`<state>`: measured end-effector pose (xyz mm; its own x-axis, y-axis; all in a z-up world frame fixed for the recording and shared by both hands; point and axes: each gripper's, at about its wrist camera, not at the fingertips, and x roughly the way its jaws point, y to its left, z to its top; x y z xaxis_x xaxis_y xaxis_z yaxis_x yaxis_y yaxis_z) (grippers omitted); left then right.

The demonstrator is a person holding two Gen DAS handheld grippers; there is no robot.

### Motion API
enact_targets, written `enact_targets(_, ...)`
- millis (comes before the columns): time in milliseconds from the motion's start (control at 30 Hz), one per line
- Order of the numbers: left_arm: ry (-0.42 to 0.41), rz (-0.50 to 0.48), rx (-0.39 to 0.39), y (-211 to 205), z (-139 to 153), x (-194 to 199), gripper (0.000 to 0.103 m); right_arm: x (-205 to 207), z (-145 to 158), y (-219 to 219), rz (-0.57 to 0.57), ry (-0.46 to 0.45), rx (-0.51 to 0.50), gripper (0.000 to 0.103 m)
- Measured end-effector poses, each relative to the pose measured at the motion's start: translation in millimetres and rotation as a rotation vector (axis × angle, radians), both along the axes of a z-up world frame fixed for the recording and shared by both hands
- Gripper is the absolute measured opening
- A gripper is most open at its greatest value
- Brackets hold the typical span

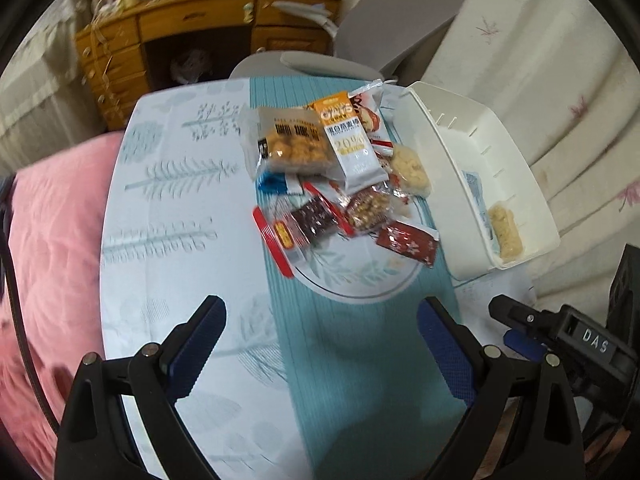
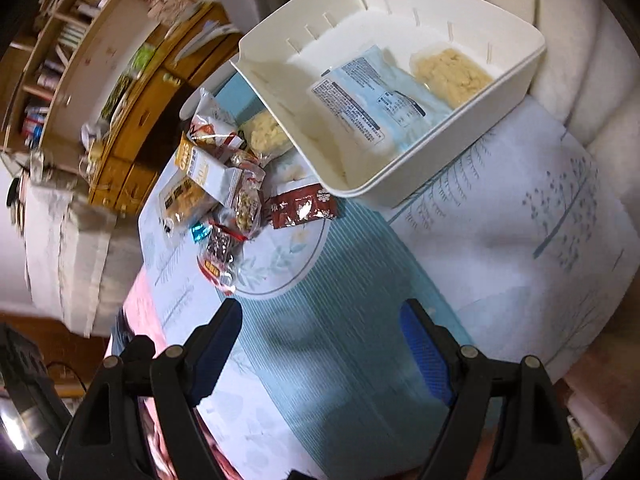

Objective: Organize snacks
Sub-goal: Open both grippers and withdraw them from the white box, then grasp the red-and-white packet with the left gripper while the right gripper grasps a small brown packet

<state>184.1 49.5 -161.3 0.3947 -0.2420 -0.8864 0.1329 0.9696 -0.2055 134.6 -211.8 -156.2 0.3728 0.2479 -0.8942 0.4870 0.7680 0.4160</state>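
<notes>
Counter (image 1: 172, 248) with pale blue-and-teal leaf-print cloth carries everything; pink bedding (image 1: 52, 240) to its left, white quilted sofa (image 1: 540, 80) behind, both only clear in the left wrist view. White rectangular plastic bin (image 1: 448, 184) sits at the counter's right side, just beside the snack pile. Bin contents so far: one pale blue flat packet (image 2: 372, 96) and one clear-wrapped beige puffed-rice bar (image 2: 452, 74), lying side by side and touching. My read: task is early, two items in, most left. Loose pile (image 1: 332, 176) left on the counter: clear bag of golden fried bites (image 1: 294, 142), orange-and-white oats bar wrapper (image 1: 352, 140), clear-wrapped round rice cake (image 1: 410, 170), nut brittle piece (image 1: 366, 208), red-edged dark snack pack (image 1: 298, 228), dark red foil sachet (image 1: 408, 242) nearest the bin, a few smaller wrappers underneath that I can't identify. Left tongs (image 1: 322, 328) are spread wide, holding nothing, hanging over bare cloth short of the pile. Right tongs (image 2: 320, 332) also spread wide and holding nothing, aimed between pile and bin. View differences: right wrist view looks straight into the bin, so the blue packet's printed label is readable as a full item; left wrist view only catches a sliver of it behind the bin wall, but shows the pile laid out flat and the right tongs' body at its lower right edge. Wooden desk (image 1: 180, 40) in both, blurred.
</notes>
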Motion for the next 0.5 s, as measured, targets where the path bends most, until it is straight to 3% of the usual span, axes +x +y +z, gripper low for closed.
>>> enact_targets(267,-0.096,-0.137,0.012,1.3,-24.6,29.7,0.096,6.2,-19.7,26.8,-0.071,-0.060,-0.066,0.082)
enact_targets(500,-0.102,-0.171,0.070,-14.0,-61.3,59.0,0.094,26.9,-40.6,47.6,-0.023,-0.149,-0.231,0.082)
